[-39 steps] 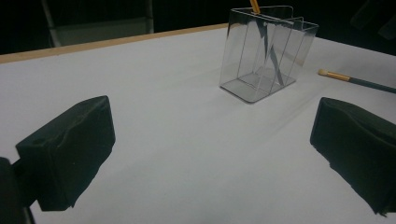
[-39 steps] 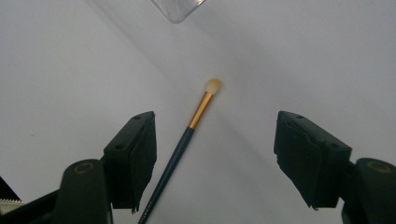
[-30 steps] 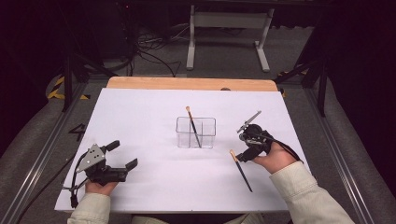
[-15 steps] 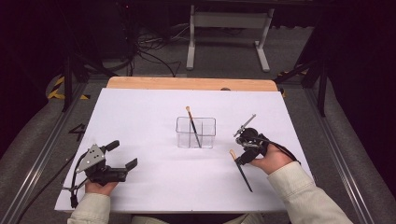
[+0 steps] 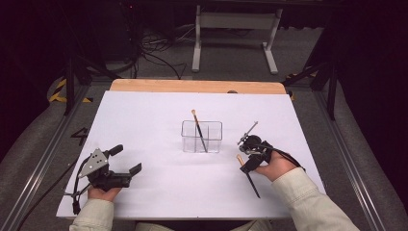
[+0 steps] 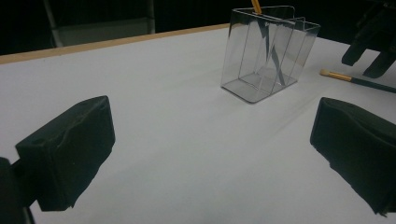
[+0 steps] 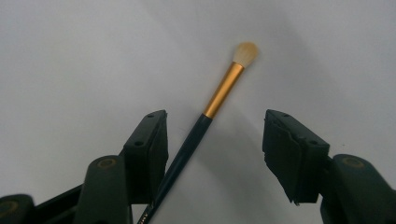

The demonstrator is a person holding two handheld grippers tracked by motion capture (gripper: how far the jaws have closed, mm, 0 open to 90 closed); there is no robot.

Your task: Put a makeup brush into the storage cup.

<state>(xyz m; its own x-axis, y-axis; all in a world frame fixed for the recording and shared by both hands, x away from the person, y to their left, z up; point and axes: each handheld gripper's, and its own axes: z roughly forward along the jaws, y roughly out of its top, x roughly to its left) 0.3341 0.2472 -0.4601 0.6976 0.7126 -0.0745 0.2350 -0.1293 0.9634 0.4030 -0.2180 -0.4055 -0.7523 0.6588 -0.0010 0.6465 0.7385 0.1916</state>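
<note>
- High view, far left: the left gripper [image 5: 126,174] lies low on the white table [image 5: 144,125] near its front edge, jaws spread wide with nothing between them; the left gripper view shows bare surface between the two pads.
- Centre: a clear plastic holder [image 5: 201,136] stands upright, with one dark-handled brush [image 5: 198,130] leaning inside it, bristle end up.
- Right of the holder: the brush to be picked up [image 5: 248,174] lies flat on the table, well apart from the holder, pale bristles toward it and dark handle running back to the front edge.
- Over that brush sits the right gripper [image 5: 246,162], pointed down. In the right gripper view the loose brush [image 7: 205,116] lies between the jaws, close against the left pad and well clear of the right. The jaws have just been closing, but they are part-way parted and do not yet clamp it.
- Handling, as I judge it: the brush looks light, thin and stiff, with a smooth round handle that could roll or skid when one pad reaches it first.
- The best hold looks to be on the dark handle just behind the gold ferrule, never on the soft bristles, which would crush and give no grip.
</note>
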